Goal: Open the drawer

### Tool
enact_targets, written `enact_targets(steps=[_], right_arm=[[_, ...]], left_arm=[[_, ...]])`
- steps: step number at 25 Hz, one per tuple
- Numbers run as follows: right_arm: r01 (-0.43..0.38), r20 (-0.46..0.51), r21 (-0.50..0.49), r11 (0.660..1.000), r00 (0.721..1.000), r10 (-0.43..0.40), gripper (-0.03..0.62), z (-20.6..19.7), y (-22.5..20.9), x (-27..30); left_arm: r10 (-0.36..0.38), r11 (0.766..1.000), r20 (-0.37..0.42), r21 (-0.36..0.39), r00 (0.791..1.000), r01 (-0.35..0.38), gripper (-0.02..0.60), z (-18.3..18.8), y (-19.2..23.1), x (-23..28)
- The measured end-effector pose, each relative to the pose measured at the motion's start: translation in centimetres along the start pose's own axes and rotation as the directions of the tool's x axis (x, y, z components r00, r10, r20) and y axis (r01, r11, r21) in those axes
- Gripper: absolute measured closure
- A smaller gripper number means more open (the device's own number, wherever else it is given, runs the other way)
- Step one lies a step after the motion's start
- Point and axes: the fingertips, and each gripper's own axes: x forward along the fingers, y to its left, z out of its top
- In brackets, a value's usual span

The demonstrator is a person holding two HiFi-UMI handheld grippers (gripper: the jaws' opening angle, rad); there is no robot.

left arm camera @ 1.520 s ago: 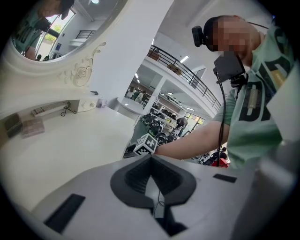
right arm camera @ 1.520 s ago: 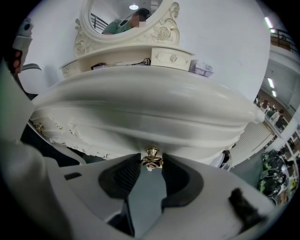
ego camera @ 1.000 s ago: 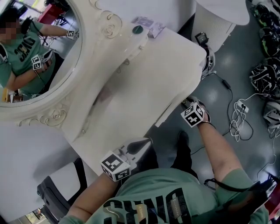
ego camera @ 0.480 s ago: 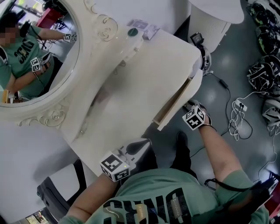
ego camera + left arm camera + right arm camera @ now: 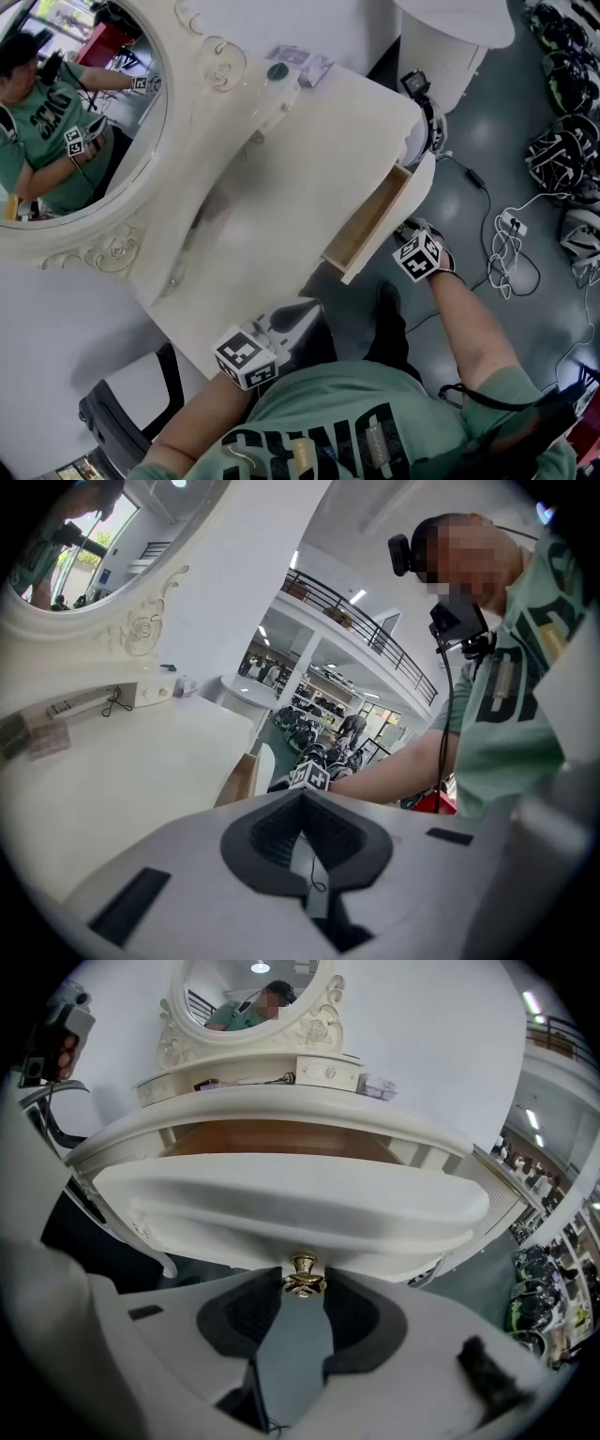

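The white dressing table (image 5: pixel 281 187) has its drawer (image 5: pixel 373 220) pulled partway out at the front, so the brown wooden inside shows. My right gripper (image 5: pixel 405 232) is at the drawer's front panel. In the right gripper view the curved white drawer front (image 5: pixel 281 1204) fills the middle, and the small brass knob (image 5: pixel 304 1277) sits between the dark pads (image 5: pixel 246 1312), which are shut on its sides. My left gripper (image 5: pixel 309 305) hovers by the table's near edge, away from the drawer. Its pads (image 5: pixel 272 832) meet at the tips with nothing between them.
An oval ornate mirror (image 5: pixel 75 112) stands at the back of the table, with small items (image 5: pixel 302 62) beside it. A white round stand (image 5: pixel 450 47), floor cables (image 5: pixel 511 246) and dark gear (image 5: pixel 562 159) lie to the right. A black chair (image 5: pixel 122 403) is at lower left.
The drawer has slid out of the table, from shut to partly open, and the right gripper has moved back with it. The left gripper has stayed put.
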Motion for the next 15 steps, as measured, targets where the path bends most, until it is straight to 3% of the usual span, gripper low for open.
enact_targets(steps=[15], right_arm=[[0.009,-0.004,0.01,1.0,1.0,-0.009,0.448,-2.8,-0.2,-1.5]], left_arm=[[-0.013,1.0,-0.006,0.013,1.0,0.013,0.572,-0.3,-1.5,0.8]])
